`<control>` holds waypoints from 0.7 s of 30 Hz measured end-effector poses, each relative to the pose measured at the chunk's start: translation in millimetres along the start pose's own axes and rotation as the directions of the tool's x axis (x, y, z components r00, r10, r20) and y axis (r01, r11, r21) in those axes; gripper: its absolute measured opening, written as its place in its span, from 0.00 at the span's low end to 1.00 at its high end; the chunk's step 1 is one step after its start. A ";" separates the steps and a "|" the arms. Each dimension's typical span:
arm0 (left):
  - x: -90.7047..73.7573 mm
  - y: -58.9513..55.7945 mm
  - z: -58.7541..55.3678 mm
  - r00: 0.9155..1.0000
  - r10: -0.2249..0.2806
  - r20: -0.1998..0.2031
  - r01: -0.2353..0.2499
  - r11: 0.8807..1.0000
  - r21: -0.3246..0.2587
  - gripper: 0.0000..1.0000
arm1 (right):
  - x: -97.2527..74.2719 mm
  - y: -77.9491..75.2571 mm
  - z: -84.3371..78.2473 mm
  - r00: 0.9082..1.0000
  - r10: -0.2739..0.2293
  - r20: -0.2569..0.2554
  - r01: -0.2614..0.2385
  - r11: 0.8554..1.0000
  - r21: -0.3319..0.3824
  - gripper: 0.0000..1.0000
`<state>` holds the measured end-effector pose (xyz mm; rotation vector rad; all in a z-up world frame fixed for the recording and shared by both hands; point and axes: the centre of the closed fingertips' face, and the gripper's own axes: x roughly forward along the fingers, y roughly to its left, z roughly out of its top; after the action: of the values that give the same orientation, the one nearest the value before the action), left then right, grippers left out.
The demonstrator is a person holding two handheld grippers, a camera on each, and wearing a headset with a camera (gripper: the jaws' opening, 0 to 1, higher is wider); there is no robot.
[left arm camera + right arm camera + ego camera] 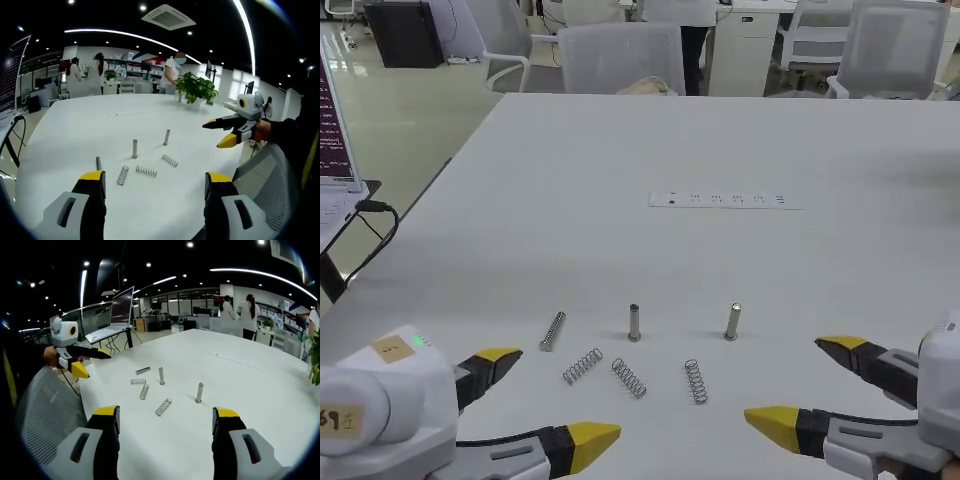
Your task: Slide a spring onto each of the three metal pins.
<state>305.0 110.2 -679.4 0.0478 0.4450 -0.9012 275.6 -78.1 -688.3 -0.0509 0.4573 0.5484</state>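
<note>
White table w/ 3 pins, 3 springs; left gripper, right gripper fingers apart.

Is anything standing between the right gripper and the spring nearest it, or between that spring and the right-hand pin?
Nothing visible does. The right gripper, jaws open, faces the right spring across bare table. The upright right pin stands just beyond that spring, with bare surface between them.

Silver-grey pins and springs on a white table — left claw and right claw black, yellow-tipped.
</note>
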 end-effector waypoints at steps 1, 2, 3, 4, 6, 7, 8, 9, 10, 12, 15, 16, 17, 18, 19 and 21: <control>0.1 0.0 -0.2 1.000 0.000 -0.001 0.000 1.000 0.000 0.78 | 0.0 0.0 -0.1 1.000 0.000 -0.001 0.000 1.000 -0.001 0.75; 0.3 0.0 -0.3 1.000 0.000 -0.003 0.000 1.000 0.000 0.78 | -0.1 -0.1 -0.1 1.000 0.000 0.000 0.000 1.000 -0.002 0.75; 0.5 0.0 -0.3 1.000 0.000 -0.004 0.000 1.000 0.002 0.78 | -0.1 0.0 -0.1 1.000 0.001 0.000 -0.001 1.000 -0.001 0.75; 0.6 0.0 -0.1 1.000 0.000 -0.004 0.000 1.000 0.004 0.78 | 0.0 0.2 0.1 1.000 0.002 0.001 -0.002 1.000 0.000 0.75; 0.4 0.3 0.3 1.000 0.001 -0.003 -0.001 1.000 0.004 0.78 | -0.1 0.3 -0.1 1.000 0.002 0.000 -0.002 1.000 -0.001 0.75; 0.3 0.8 0.2 1.000 0.002 -0.003 -0.002 1.000 0.004 0.78 | -0.1 0.4 -0.1 1.000 0.002 0.000 -0.002 1.000 -0.001 0.75; 0.0 1.4 0.2 1.000 0.004 -0.003 -0.004 1.000 0.004 0.77 | -0.2 0.4 -0.2 1.000 0.002 0.000 -0.002 1.000 -0.001 0.75; -0.3 2.0 0.4 1.000 0.006 -0.003 -0.006 1.000 0.004 0.77 | -0.5 0.1 -0.2 1.000 0.002 0.000 -0.002 1.000 -0.002 0.75; -0.6 2.7 1.2 1.000 0.007 -0.001 -0.007 1.000 0.004 0.77 | -0.5 0.0 -0.1 1.000 0.002 0.002 -0.002 1.000 -0.001 0.75; -1.3 6.4 3.3 1.000 0.012 0.004 -0.012 1.000 0.006 0.77 | -0.7 -0.2 0.0 1.000 0.000 0.003 0.000 1.000 0.000 0.75; 0.1 12.0 6.4 1.000 0.020 0.006 -0.020 1.000 0.015 0.76 | -1.1 -0.5 -0.2 1.000 -0.001 0.003 0.001 1.000 0.000 0.75; 0.9 13.8 7.2 1.000 0.021 0.005 -0.021 1.000 0.017 0.76 | -1.2 -0.7 -0.1 1.000 -0.002 0.004 0.002 1.000 0.000 0.75; 1.4 15.2 7.5 1.000 0.022 0.005 -0.022 1.000 0.020 0.76 | -1.3 -0.8 -0.1 1.000 -0.002 0.004 0.002 1.000 0.000 0.75; 2.2 17.0 8.1 1.000 0.024 0.004 -0.024 0.999 0.025 0.76 | -1.6 -1.1 -0.1 1.000 -0.003 0.005 0.003 1.000 0.002 0.75; 2.5 17.3 8.3 1.000 0.024 0.002 -0.024 0.999 0.028 0.76 | -1.7 -1.5 -0.2 1.000 -0.003 0.005 0.003 1.000 0.002 0.75; 3.5 20.5 9.5 1.000 0.028 0.000 -0.028 0.999 0.038 0.76 | -1.9 -1.9 -0.5 1.000 -0.005 0.004 0.005 1.000 0.003 0.75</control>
<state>326.0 118.3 -675.1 0.0889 0.4268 -0.8823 275.0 -80.7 -688.1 -0.0481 0.4539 0.5428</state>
